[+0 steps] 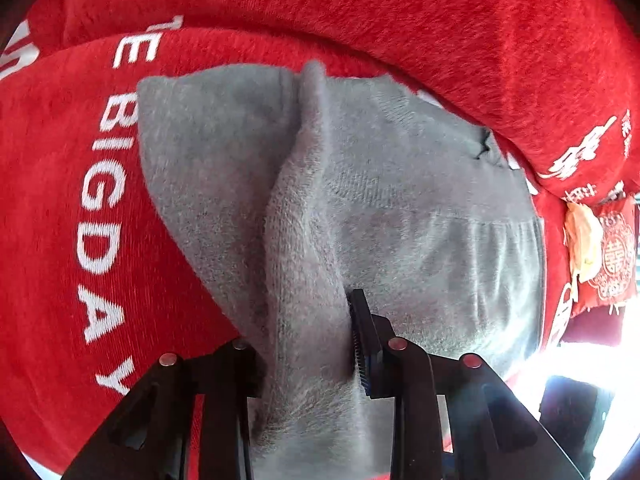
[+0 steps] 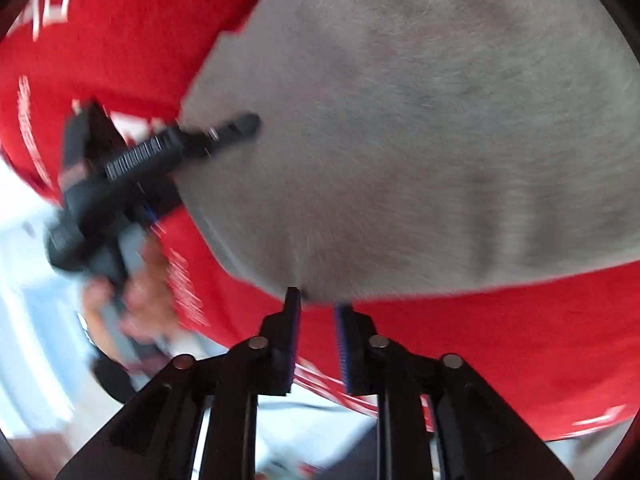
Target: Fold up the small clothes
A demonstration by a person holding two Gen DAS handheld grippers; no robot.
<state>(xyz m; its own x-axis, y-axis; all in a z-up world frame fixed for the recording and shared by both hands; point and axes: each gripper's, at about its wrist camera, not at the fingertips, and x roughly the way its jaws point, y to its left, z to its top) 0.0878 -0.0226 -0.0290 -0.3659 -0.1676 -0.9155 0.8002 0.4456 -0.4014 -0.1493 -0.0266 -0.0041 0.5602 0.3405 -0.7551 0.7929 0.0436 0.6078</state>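
A small grey knitted garment [image 1: 400,208] lies on a red plush cloth with white letters. My left gripper [image 1: 308,340] is shut on a raised fold of the grey garment, which bunches up between its fingers. In the right wrist view the garment [image 2: 420,132] fills the upper right. My right gripper [image 2: 318,308] is open with a narrow gap, its tips at the garment's near edge, holding nothing. The left gripper [image 2: 236,126] shows there at the left, pinching the garment's edge, with a hand behind it. The view is blurred.
The red cloth [image 1: 60,200] covers the surface and rises in a thick fold [image 1: 400,12] behind the garment. A red pouch with a pale tag [image 1: 600,256] lies at the right. Bright floor shows past the cloth's edge [image 2: 24,300].
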